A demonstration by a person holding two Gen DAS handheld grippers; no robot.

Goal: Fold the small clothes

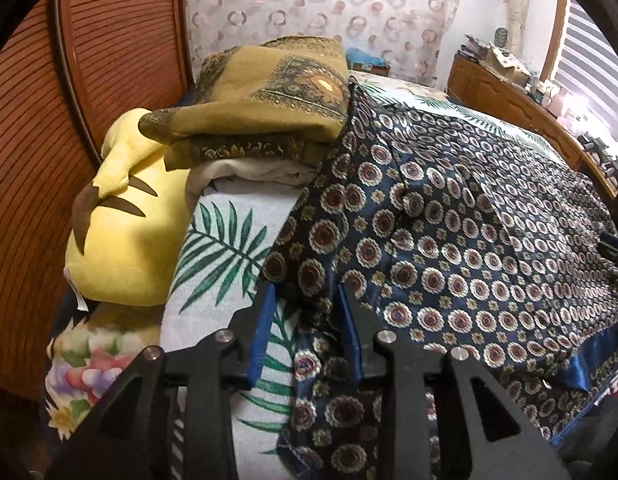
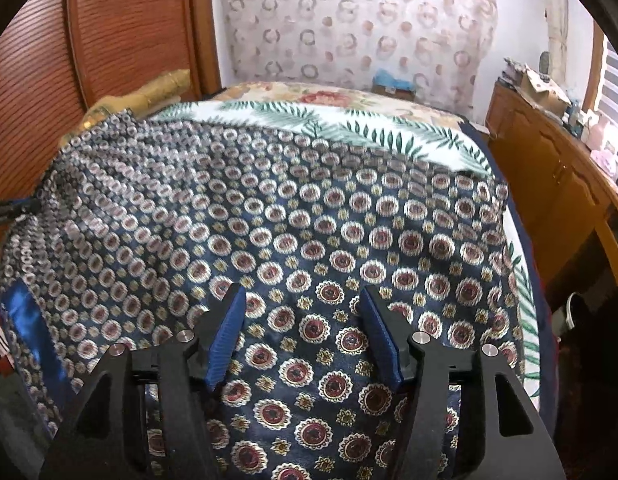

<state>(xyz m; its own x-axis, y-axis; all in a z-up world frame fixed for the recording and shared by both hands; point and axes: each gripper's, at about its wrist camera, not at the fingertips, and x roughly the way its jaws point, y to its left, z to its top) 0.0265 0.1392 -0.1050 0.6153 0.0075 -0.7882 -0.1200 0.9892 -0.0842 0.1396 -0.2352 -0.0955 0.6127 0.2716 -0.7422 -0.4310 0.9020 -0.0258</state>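
Navy medallion-print garment (image 2: pixel 309 220) lies spread across the leaf-print bedsheet (image 2: pixel 349 128), its left edge between the parted left gripper (image 1: pixel 305 292), the right gripper (image 2: pixel 303 296) spread above it.

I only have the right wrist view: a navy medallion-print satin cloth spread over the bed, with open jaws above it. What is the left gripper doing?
Observer: The left gripper has its jaws open, straddling a rumpled edge of the navy medallion-print satin cloth.
Reviewer: Anything folded nearby?
Observer: A folded mustard-gold patterned cloth lies beyond that edge, on top of white folded fabric.
Reviewer: What else is on that side?
Observer: A yellow plush cushion with brown marks lies left of the cloth.
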